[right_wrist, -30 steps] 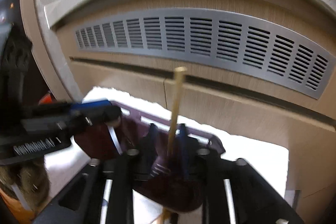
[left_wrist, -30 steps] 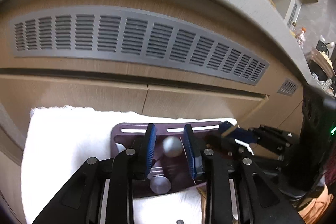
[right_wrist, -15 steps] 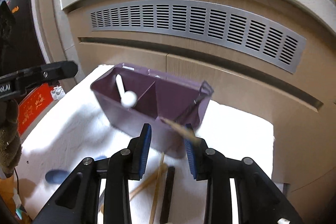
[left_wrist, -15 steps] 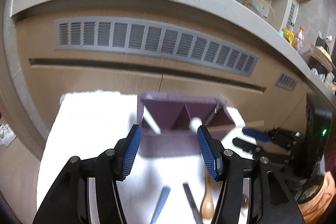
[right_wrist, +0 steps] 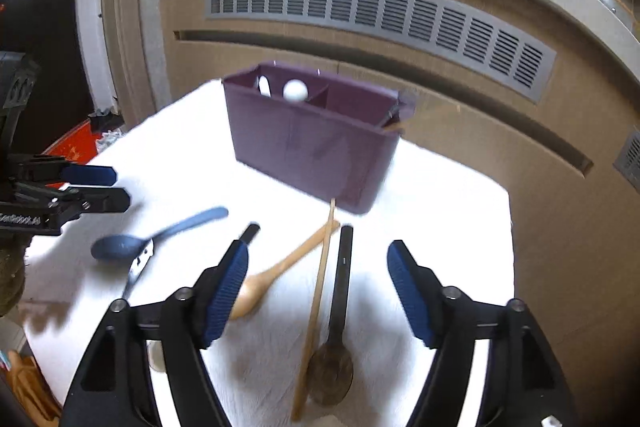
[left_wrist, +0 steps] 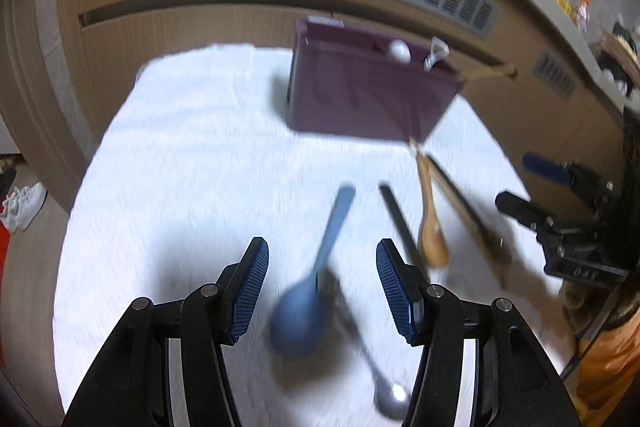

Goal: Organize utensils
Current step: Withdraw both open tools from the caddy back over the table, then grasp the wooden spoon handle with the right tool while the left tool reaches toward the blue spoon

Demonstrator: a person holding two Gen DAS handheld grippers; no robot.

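A purple utensil holder [left_wrist: 368, 95] [right_wrist: 316, 143] stands on a white cloth. It holds a white spoon [right_wrist: 295, 91] and a wooden chopstick [left_wrist: 488, 71] leaning out of its right end. My left gripper [left_wrist: 322, 287] is open above a blue spoon [left_wrist: 316, 283]. My right gripper [right_wrist: 318, 291] is open above a wooden chopstick [right_wrist: 316, 311] and a dark spoon [right_wrist: 338, 319]. A light wooden spoon [right_wrist: 272, 275] and a metal spoon [left_wrist: 384, 387] also lie on the cloth.
A black stick [left_wrist: 400, 223] lies between the blue spoon and the wooden spoon. A wooden cabinet with a grey vent grille [right_wrist: 380, 15] stands right behind the cloth. The cloth's left edge drops to the floor, where white shoes [left_wrist: 22, 207] lie.
Both grippers opened and pulled back from the holder. The right one released a wooden chopstick into the holder's right end. Both now hover over the loose utensils.
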